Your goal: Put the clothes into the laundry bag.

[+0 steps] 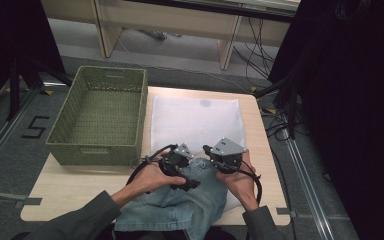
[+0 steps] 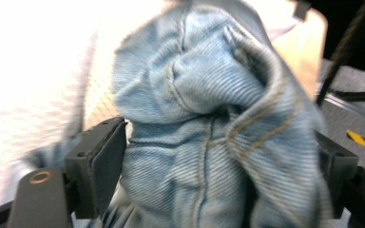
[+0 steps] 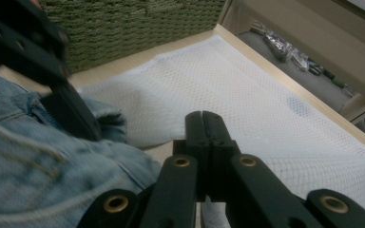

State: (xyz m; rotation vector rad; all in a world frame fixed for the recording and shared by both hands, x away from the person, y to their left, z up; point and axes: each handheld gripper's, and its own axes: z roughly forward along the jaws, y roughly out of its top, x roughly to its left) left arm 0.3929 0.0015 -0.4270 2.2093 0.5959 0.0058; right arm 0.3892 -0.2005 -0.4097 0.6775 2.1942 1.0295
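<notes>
Garment: your crumpled light-blue denim jeans [image 1: 187,197] lie at the near table edge, partly over the white mesh laundry bag [image 1: 195,122].
Left gripper [image 1: 192,183]: jaws stand wide with a bunched fold of denim [image 2: 209,142] between them; whether the pads press, I cannot tell.
Right gripper [image 3: 203,124]: jaws fully together, nothing held, resting just past the denim's far edge.
Bearing: the bag lies ahead of both grippers, long axis running away from you.
Nearer hand: your left, already in the cloth.
Green woven basket [image 1: 100,115]: left of the bag.
</notes>
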